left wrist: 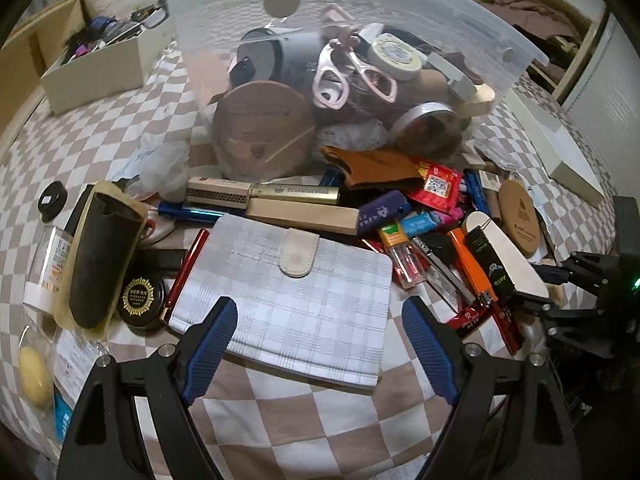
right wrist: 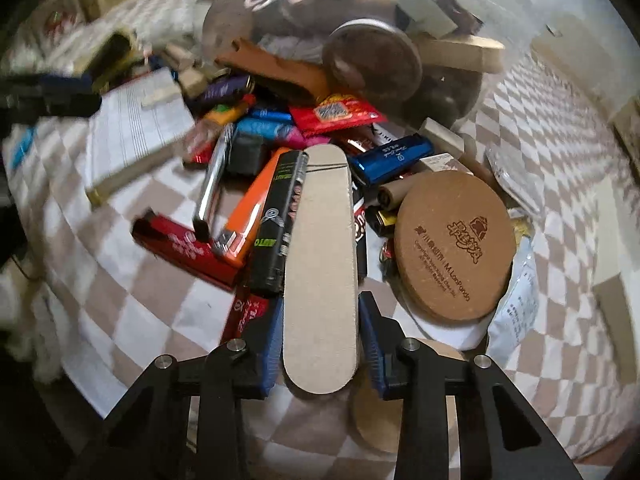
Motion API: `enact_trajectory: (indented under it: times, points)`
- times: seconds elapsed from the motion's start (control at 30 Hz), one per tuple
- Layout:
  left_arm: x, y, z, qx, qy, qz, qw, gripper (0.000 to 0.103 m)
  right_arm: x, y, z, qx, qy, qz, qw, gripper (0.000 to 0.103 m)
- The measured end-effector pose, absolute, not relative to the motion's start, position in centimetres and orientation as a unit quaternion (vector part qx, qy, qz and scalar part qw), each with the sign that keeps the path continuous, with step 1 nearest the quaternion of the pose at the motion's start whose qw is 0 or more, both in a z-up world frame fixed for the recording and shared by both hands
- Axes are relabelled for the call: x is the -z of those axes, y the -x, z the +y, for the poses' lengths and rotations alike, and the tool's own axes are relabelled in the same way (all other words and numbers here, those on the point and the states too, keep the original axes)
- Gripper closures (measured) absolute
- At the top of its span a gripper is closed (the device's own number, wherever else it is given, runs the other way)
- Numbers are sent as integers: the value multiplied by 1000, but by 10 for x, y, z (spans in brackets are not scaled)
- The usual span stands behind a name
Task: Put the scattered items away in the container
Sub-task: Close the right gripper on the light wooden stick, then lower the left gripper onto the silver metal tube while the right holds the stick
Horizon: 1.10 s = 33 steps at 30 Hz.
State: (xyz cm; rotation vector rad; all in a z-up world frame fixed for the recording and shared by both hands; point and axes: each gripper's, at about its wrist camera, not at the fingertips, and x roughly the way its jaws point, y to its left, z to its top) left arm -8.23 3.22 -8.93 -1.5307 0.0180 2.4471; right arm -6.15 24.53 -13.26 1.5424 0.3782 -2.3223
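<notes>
A good part of the tidying can be judged done: the clear plastic container (left wrist: 352, 60) already holds pink scissors (left wrist: 352, 76), a tape roll (left wrist: 394, 56) and a round wooden lid (left wrist: 262, 128). Much is left scattered on the checkered bed (left wrist: 280, 420) before it. A flat oval cardboard piece (right wrist: 320, 268) is held between the narrowed fingers of the right gripper (right wrist: 320, 354). The left gripper (left wrist: 320, 344) is spread wide over the plaid wallet (left wrist: 288, 296), not yet gripped.
</notes>
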Motion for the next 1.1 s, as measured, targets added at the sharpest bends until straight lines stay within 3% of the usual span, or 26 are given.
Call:
enact_trajectory:
  times: [0.27,0.63,0.7,0.83,0.9,1.1]
  points:
    - [91,82,46,-833,534,7,141,18,95,63,267,828,-525,9,198,68]
    - [89,85,120,-805,548,6,227,22,83,67,317,851,-509,-19,132,68]
    - [90,90,131,-799,553,-2,237,32,84,67,322,849,-511,-23,132,68]
    - [99,101,147,-789,565,-11,241,38,89,67,326,844,-519,-25,134,68]
    - [106,107,151,-785,576,-8,230,48,93,67,326,841,-523,-22,136,68]
    - [134,122,153,-764,615,-11,195,65,96,66,330,836,-530,-25,141,68]
